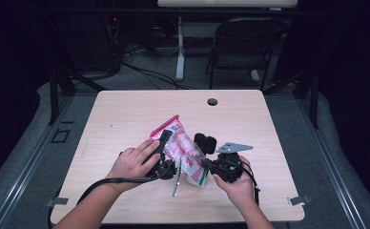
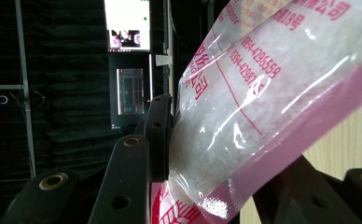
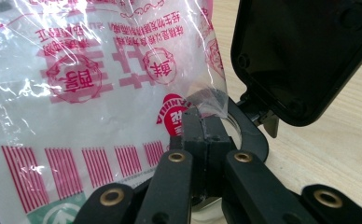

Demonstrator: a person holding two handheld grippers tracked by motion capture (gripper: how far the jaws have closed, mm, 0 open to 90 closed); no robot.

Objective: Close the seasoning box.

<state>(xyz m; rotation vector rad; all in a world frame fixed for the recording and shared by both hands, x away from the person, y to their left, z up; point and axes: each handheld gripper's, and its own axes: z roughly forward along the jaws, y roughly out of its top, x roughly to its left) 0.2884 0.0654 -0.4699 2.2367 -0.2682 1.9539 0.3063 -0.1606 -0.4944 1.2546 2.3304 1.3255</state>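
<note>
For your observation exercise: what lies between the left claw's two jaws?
The left gripper view shows the plastic bag of white grains between the left claw's jaws.

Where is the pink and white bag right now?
In the high view the pink and white bag is near the middle of the wooden table, held up between the left tool and the right tool.

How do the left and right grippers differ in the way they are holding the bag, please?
The left gripper has its jaws apart around the bag's pink-edged bulk; the right gripper is pinched fully together on a thin corner. In the high view the left sits at the upper end, the right near the lower. Both grip the same bag.
</note>
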